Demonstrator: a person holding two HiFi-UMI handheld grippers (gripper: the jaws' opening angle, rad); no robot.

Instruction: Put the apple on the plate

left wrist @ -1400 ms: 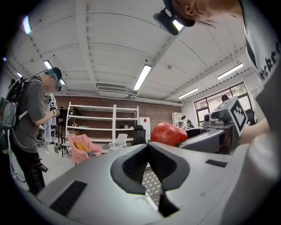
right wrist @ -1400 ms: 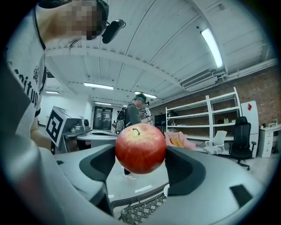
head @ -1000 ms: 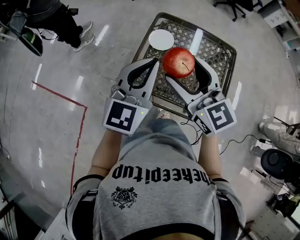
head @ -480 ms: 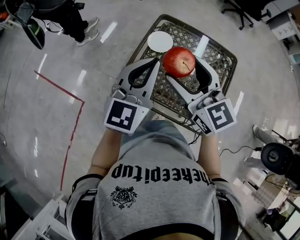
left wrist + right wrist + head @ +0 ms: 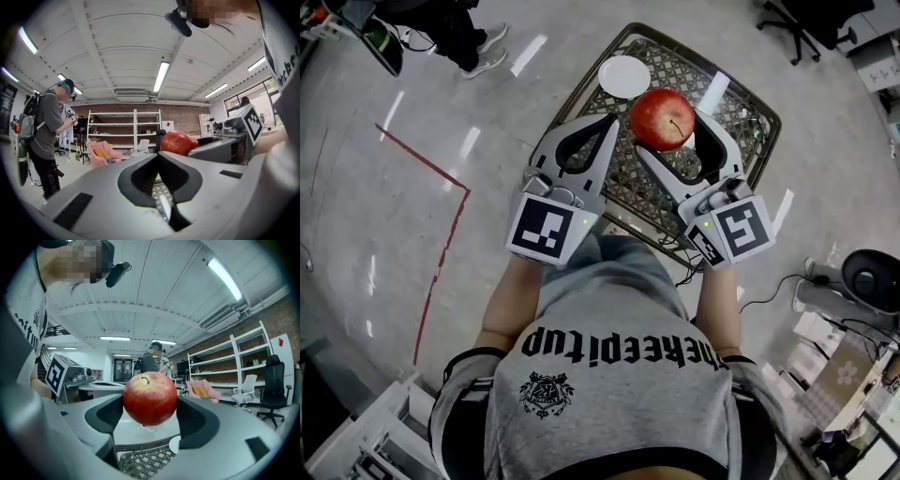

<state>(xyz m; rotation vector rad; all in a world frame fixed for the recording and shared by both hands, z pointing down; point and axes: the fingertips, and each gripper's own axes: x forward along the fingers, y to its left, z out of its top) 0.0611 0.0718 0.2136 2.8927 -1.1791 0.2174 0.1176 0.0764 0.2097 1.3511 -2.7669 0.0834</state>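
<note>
2 grippers are held over the mesh table's (image 5: pixel 741 105) near edge: L gripper (image 5: pixel 607 129) is closed, nothing between jaws; R gripper (image 5: pixel 679 141) is clamped on 1 apple (image 5: pixel 663 119), above table's middle. 1 plate (image 5: pixel 623 76) is set at its far-left corner.

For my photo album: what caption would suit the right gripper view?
Right gripper holds a red apple between its jaws above a mesh table.

Glossy grey floor (image 5: pixel 366 216) with red tape line (image 5: pixel 442 272) at left — white shelving (image 5: pixel 124 124) on brick wall (image 5: pixel 180 114), strip lights (image 5: pixel 161 76) overhead, pink armchair (image 5: pixel 101 154).
</note>
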